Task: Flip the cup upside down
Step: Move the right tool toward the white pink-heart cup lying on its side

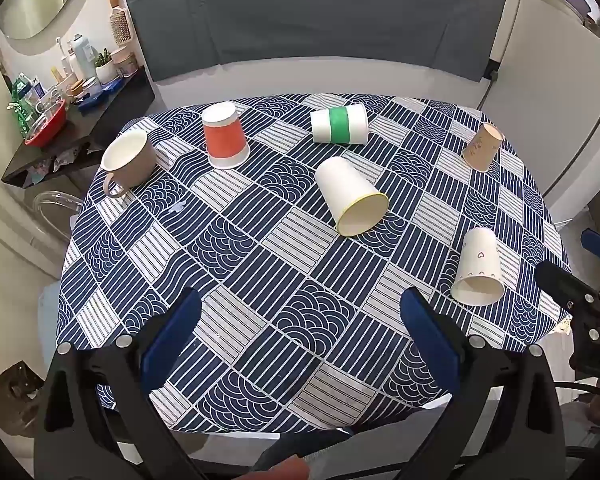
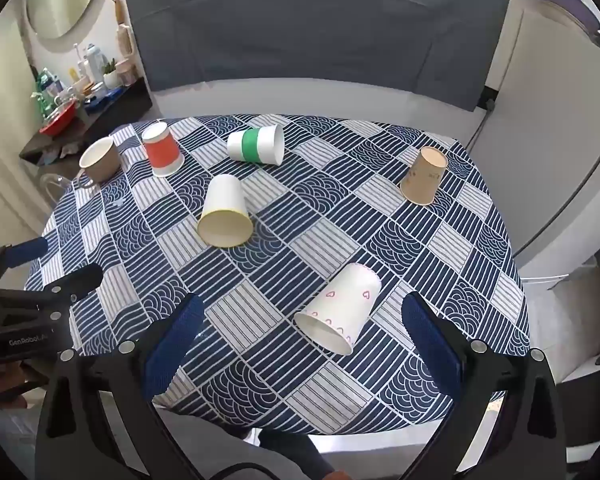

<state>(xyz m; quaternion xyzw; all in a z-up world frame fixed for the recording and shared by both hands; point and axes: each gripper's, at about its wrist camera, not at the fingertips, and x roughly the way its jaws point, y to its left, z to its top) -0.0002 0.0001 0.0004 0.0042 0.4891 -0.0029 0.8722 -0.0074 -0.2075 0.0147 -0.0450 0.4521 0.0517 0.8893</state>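
Six cups sit on the tabletop, which is covered by a blue and white patterned cloth. Heart cup lies on its side near the front right edge, mouth toward the camera, just ahead of the right gripper and between its two fingers in the right wrist view; not touched. The right gripper's blue-padded fingers are spread wide, holding nothing. Yellow-rim cup lies on its side near the middle of the tabletop, mouth toward the front. Green-band cup lies on its side toward the back, mouth pointing right. Red cup stands upside down at back left, base up. Brown mug rests at the far left edge just beside the red cup, tilted, open mouth facing the camera, handle down-left. Tan cup is at back right, well apart from the others; it appears to stand upside down with its wide end on the cloth. Left gripper hovers over the near edge of the tabletop, fingers spread wide, empty, well apart from every cup. Each gripper shows at the side edge of the other's view. Grey sofa back is behind the tabletop; cluttered shelf with a red bowl at far left.
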